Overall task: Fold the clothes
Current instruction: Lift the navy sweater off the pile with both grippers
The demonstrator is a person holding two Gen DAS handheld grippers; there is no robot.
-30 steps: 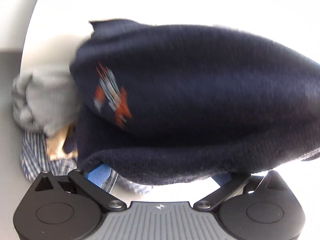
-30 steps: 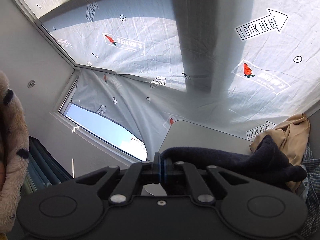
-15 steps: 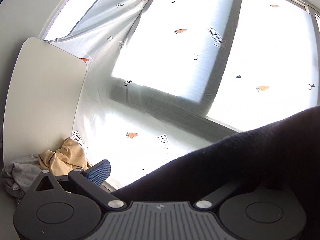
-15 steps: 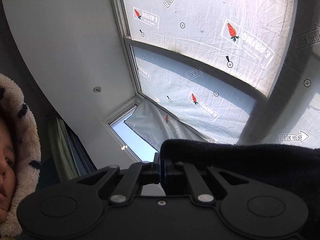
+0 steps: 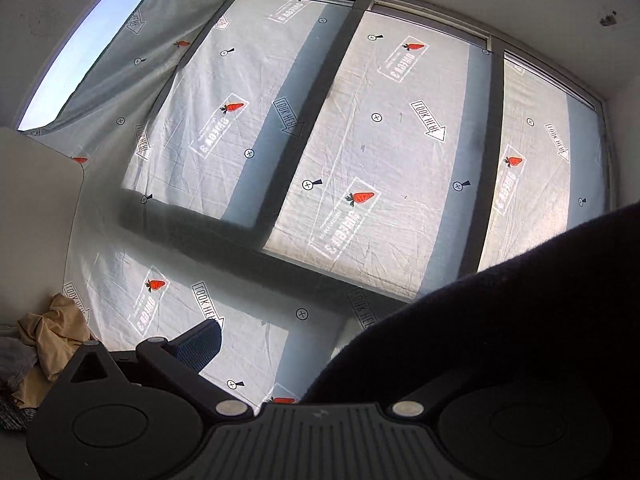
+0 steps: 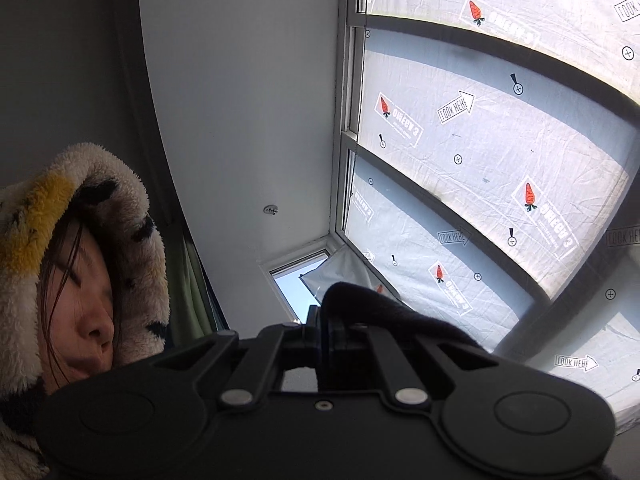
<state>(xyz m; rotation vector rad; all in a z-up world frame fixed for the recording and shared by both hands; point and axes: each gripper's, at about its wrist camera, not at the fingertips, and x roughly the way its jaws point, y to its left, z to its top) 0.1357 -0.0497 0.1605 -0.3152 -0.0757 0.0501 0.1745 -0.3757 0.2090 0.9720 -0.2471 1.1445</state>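
Carrot-printed sheeting (image 5: 360, 152) over the window now fills both views, where the desk showed 1 second ago. Right gripper (image 6: 324, 320), jaws clenched on the dark sweater (image 6: 400, 320), has swung upward; left gripper (image 5: 288, 360) has 1 finger buried in sweater, state unclear. Garment is lifted above the clothes pile (image 5: 44, 344), probably for shaking out.

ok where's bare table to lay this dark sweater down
For the dark sweater: the white table is bare from the tan garment up to its rounded corner beside the carrot-print sheet. Crowded at the near end, where it piles with a grey garment. The rest is out of view.
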